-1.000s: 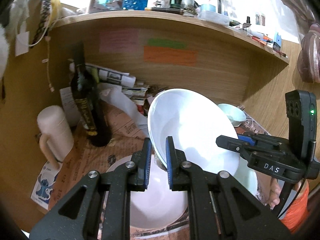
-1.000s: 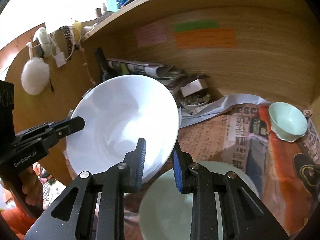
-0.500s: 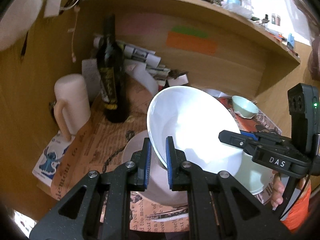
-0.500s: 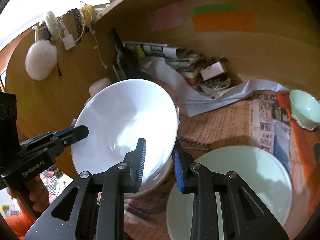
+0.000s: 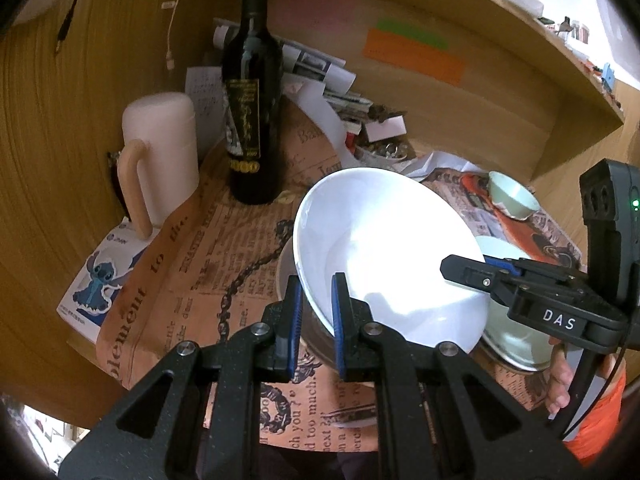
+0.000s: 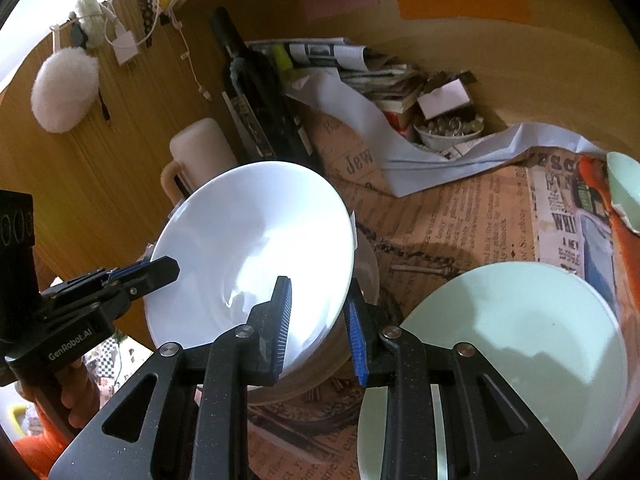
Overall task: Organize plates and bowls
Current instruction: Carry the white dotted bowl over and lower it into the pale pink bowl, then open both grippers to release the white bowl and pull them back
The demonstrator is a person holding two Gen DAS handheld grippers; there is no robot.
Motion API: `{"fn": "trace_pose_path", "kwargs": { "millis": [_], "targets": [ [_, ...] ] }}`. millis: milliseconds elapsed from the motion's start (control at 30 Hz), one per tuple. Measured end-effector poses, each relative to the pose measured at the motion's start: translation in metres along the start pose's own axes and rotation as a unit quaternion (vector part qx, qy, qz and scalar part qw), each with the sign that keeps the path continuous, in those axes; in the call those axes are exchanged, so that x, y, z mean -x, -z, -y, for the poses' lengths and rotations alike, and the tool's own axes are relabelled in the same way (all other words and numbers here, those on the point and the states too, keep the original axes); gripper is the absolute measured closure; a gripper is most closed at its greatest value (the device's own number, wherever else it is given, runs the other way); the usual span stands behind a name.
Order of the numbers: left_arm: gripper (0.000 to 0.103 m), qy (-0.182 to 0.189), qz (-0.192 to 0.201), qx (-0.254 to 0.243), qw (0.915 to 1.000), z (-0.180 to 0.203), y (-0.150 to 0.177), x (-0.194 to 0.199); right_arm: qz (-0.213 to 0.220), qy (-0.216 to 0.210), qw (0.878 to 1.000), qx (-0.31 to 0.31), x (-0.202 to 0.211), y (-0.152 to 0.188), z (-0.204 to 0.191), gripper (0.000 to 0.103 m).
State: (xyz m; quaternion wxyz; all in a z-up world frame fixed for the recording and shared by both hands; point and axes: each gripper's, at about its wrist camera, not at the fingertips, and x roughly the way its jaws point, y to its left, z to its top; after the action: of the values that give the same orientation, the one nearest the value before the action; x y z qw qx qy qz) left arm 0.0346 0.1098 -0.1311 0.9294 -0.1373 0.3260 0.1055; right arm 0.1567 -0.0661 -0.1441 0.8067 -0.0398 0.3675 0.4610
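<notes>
Left wrist view: left gripper point(image 5: 314, 316) pinching near rim of white bowl point(image 5: 384, 256), right gripper point(image 6: 318, 326) clamped on opposite rim, bowl tilted above another white dish point(image 6: 366, 270). Best lowered level, centred, both grips released together.

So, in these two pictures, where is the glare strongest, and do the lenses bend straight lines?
Left wrist view: the white bowl is washed out by glare inside; the shelf edge curves. Right wrist view: softer highlights in the bowl, window light blown out top left, dark corners, the green plate carries a shadow.
</notes>
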Motion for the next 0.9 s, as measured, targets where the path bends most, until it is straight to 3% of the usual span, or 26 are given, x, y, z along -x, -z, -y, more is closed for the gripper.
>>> {"fn": "trace_pose_path", "kwargs": {
  "millis": [600,767,900],
  "targets": [
    [0.089,-0.006,-0.016,-0.004,0.9998,-0.009,0.009,-0.010,-0.013,0.033,0.999,0.036,-0.009,0.002,-0.011,0.078],
    [0.076,-0.006,-0.016,-0.014,0.9998,-0.007,0.009,-0.012,-0.011,0.039,0.998,0.037,-0.009,0.002,-0.011,0.078],
    [0.072,-0.016,-0.012,-0.024,0.9995,-0.006,0.010,-0.014,-0.002,0.057,0.997,0.046,-0.004,0.000,-0.011,0.077]
  ]
}}
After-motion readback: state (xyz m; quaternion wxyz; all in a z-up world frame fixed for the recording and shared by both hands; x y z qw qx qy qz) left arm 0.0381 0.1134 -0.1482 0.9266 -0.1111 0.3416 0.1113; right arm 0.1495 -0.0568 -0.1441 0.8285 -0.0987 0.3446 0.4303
